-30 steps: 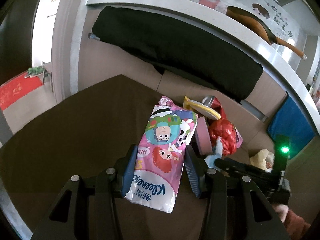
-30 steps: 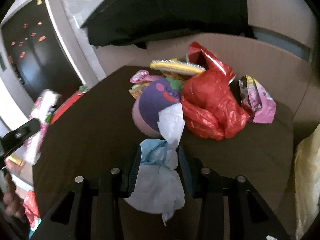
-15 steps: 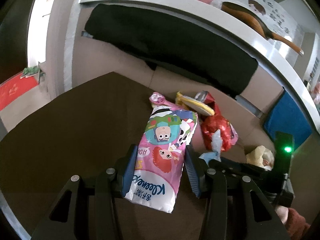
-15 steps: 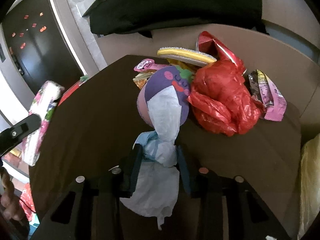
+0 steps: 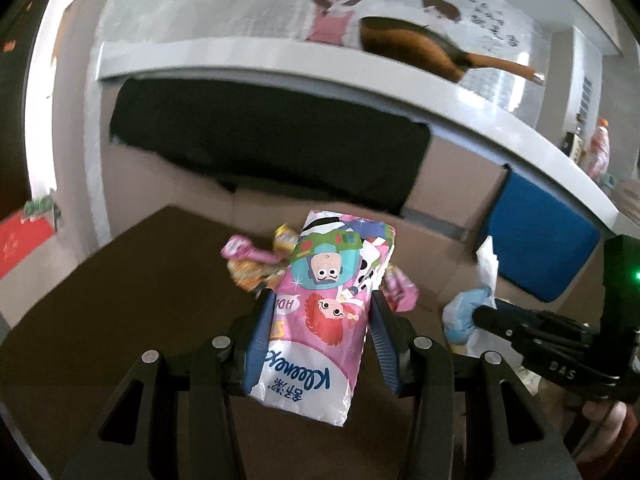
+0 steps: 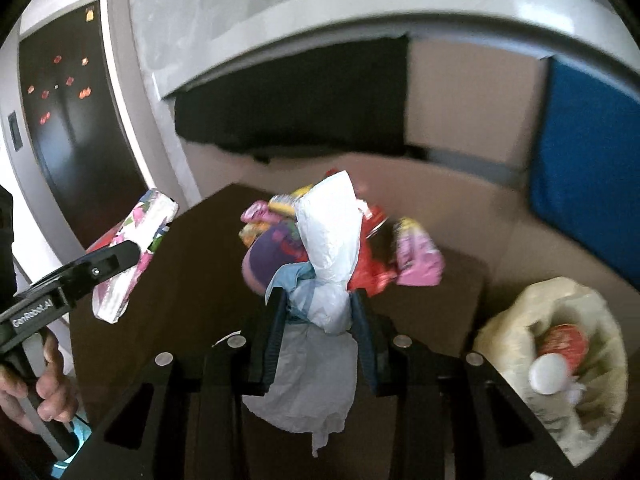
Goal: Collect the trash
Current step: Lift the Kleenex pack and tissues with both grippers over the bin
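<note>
My left gripper (image 5: 318, 320) is shut on a pink Kleenex tissue pack (image 5: 324, 304) with cartoon faces, held above the dark brown table (image 5: 120, 300). The pack also shows in the right wrist view (image 6: 132, 248). My right gripper (image 6: 318, 312) is shut on a crumpled white and light blue plastic bag (image 6: 324, 276), also lifted; the bag shows in the left wrist view (image 5: 476, 300). A pile of trash stays on the table's far end: a purple ball-like item (image 6: 268, 256), red plastic (image 6: 368, 276), a pink wrapper (image 6: 420, 256) and yellow wrappers (image 6: 284, 200).
A cream trash bag (image 6: 560, 344) on the floor at the right holds a red can and a white lid. A beige sofa with a black cloth (image 5: 260, 144) and a blue cushion (image 5: 536, 236) lies behind the table. A dark door (image 6: 68, 120) stands left.
Both grippers have risen and pulled back from the pile with their loads. The trash pile looks farther away and the trash bag on the floor has come into the right view.
</note>
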Demonstrator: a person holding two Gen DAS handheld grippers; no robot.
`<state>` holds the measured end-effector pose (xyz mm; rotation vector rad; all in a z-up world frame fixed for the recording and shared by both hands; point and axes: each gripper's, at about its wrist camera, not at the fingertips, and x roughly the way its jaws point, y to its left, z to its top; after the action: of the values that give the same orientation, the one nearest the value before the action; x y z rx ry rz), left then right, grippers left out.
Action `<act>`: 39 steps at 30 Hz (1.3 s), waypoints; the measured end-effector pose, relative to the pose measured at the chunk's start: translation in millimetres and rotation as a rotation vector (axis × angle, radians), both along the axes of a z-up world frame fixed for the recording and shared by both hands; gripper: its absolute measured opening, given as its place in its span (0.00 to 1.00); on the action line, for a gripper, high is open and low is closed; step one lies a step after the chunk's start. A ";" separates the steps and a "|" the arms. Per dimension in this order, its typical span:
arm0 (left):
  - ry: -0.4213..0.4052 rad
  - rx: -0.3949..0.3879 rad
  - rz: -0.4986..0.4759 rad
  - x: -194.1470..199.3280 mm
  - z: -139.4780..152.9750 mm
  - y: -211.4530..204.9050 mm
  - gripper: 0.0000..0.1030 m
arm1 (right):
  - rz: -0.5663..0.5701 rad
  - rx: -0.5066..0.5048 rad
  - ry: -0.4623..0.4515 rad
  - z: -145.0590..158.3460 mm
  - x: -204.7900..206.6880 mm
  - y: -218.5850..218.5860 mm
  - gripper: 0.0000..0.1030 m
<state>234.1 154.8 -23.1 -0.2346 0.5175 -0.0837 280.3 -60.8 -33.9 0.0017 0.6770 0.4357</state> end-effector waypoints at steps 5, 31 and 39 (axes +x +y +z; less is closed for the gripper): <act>-0.078 0.053 -0.026 1.6 33.6 -38.0 0.46 | -0.040 -0.003 -0.076 29.0 -15.4 -34.5 0.30; -0.207 0.134 -0.180 6.8 92.8 -227.2 0.46 | -0.288 -0.039 -0.303 105.7 -67.3 -203.9 0.30; -0.160 0.123 -0.202 11.3 80.2 -251.9 0.46 | -0.336 -0.024 -0.296 99.4 -72.7 -230.1 0.30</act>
<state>245.3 -97.1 57.2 -0.0537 0.3838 -0.2643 207.6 -290.9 65.5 0.0273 0.3796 0.1003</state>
